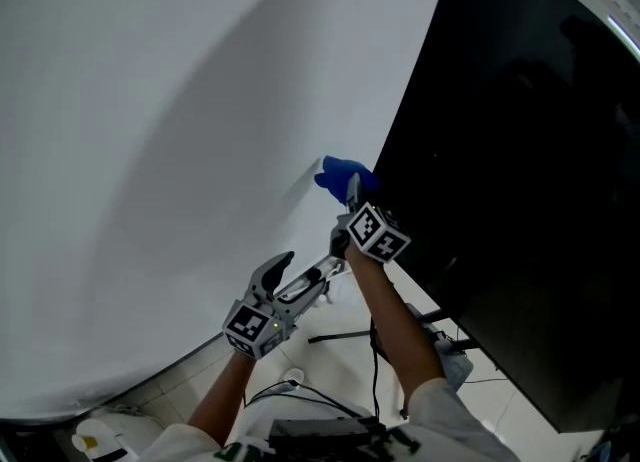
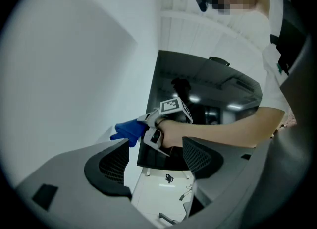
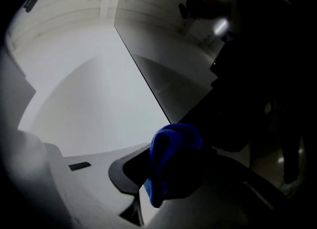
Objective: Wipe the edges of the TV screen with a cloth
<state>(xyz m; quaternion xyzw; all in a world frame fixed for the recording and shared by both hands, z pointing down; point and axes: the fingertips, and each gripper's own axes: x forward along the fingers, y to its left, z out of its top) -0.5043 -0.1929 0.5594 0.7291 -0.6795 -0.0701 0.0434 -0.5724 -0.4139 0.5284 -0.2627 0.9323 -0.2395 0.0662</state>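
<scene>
Looks steeply down on a large dark TV screen [image 1: 520, 180] filling the right side, with a plain white wall [image 1: 150, 100] behind it on the left. Shows the right gripper [image 1: 352, 188] raised to the screen's left edge and pinched shut on a bunched blue cloth [image 1: 338, 174]. Puts the cloth right at that edge, partway along it, where black panel meets white wall (touching or a hair off, impossible to tell from above). Shows the checkered marker cube [image 1: 378, 232] just below the cloth, and the bare forearm [image 1: 400, 330] running down from it toward the bottom of the picture.

From the right gripper's own camera: blue cloth clamped between both jaws and bulging out past them, with the screen's thin dark edge running diagonally up and away behind it.

Shows the left gripper [image 1: 298, 275] lower and further left, close beside the right forearm and apart from the screen. From its own camera: jaws spread wide with nothing between them. Frames through that gap pale floor tiles [image 2: 166, 193] and the bottom of the screen, with the right gripper and its blue bundle higher up at the screen's side. Picks up ceiling lights mirrored in the glossy black panel.
</scene>
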